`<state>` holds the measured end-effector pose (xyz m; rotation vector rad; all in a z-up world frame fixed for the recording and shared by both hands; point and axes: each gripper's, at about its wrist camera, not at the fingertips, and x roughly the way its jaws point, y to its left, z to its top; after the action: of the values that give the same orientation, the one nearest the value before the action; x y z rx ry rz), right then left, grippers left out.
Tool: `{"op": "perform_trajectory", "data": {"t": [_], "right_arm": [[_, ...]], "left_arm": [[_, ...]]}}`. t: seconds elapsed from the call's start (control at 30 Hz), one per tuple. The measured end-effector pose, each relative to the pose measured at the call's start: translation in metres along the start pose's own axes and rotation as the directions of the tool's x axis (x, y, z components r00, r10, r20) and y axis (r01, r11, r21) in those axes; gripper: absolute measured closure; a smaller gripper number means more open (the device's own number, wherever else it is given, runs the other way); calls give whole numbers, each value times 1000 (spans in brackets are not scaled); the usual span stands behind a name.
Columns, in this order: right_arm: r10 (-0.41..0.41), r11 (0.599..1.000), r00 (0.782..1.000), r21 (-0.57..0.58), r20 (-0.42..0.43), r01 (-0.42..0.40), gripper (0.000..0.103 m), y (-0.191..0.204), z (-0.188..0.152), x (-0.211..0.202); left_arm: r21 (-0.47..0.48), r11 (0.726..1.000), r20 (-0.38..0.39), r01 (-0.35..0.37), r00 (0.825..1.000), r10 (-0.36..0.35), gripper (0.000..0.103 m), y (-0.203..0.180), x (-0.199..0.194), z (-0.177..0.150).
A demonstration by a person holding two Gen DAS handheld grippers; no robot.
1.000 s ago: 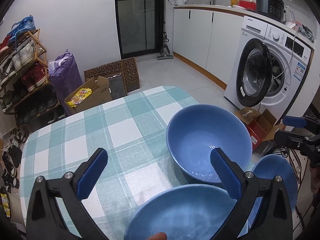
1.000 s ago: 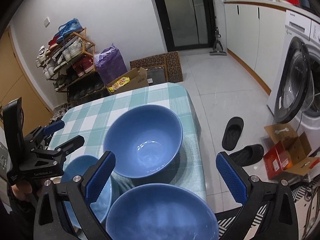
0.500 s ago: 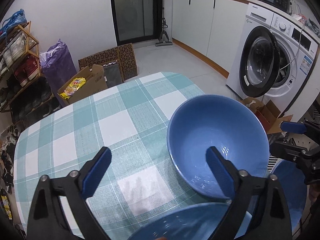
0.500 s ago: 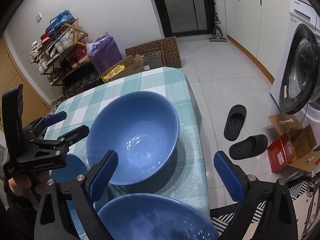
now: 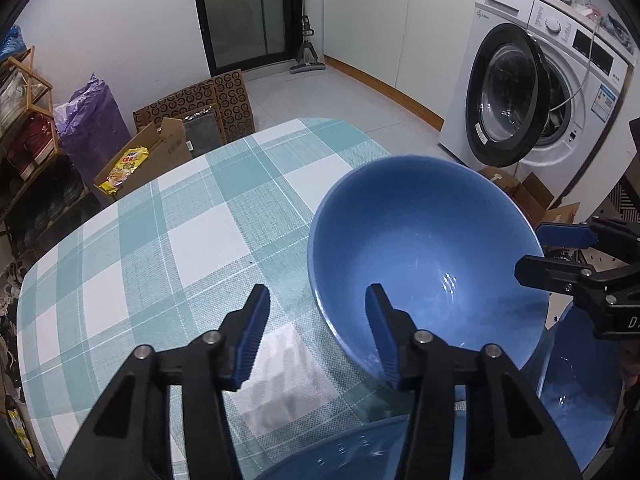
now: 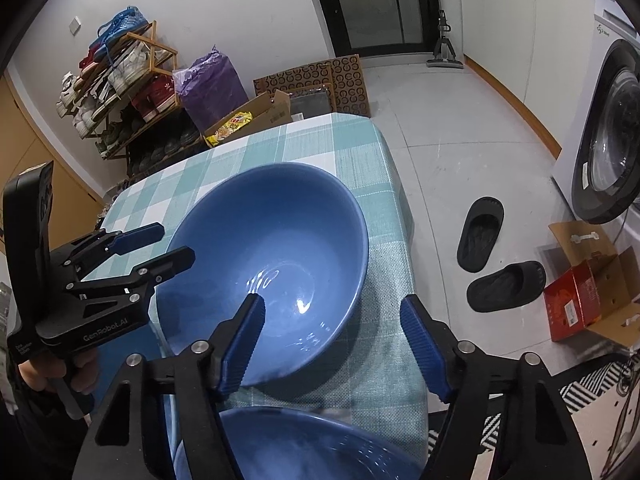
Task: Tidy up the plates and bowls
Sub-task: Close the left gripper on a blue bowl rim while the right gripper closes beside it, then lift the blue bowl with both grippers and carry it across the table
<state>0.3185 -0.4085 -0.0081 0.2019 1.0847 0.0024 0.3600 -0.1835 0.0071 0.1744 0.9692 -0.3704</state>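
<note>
A large blue bowl (image 5: pixel 424 256) stands on the checked tablecloth (image 5: pixel 160 248); it also shows in the right wrist view (image 6: pixel 264 264). My left gripper (image 5: pixel 318 326) is open, straddling the bowl's near left rim, one finger inside and one outside. My right gripper (image 6: pixel 332 336) is open, straddling the bowl's near right rim. A second blue bowl (image 6: pixel 304 444) lies just below both grippers, also in the left wrist view (image 5: pixel 344 452). A third blue dish (image 5: pixel 576 384) sits at the right under the right gripper's body.
The table's right edge (image 6: pixel 404 240) drops to the floor with two black slippers (image 6: pixel 480 232). A washing machine (image 5: pixel 532 92) with an open door, cardboard boxes (image 5: pixel 148 156), a purple bag (image 5: pixel 92 120) and a shoe rack (image 6: pixel 116 80) surround the table.
Both grippers have moved forward and down to the large bowl, and their jaws have narrowed around its rim on either side. The near bowl has slid lower in both views.
</note>
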Motion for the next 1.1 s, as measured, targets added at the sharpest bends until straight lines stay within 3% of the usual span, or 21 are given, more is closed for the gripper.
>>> {"op": "perform_trajectory", "data": {"t": [0.27,0.7,1.1], "right_arm": [[12,1000,1000,-14,-23,-12,48,3,-1,9],[14,999,1000,-38,-20,-15,65,5,-1,10],[-15,999,1000,-50,-12,14,75,2,-5,6]], "left_arm": [[16,1000,-20,19,1000,-19,79,-4,7,-1],[13,999,-11,36,999,-36,86,-5,9,1],[4,999,0,46,999,-46,87,-5,5,3]]}}
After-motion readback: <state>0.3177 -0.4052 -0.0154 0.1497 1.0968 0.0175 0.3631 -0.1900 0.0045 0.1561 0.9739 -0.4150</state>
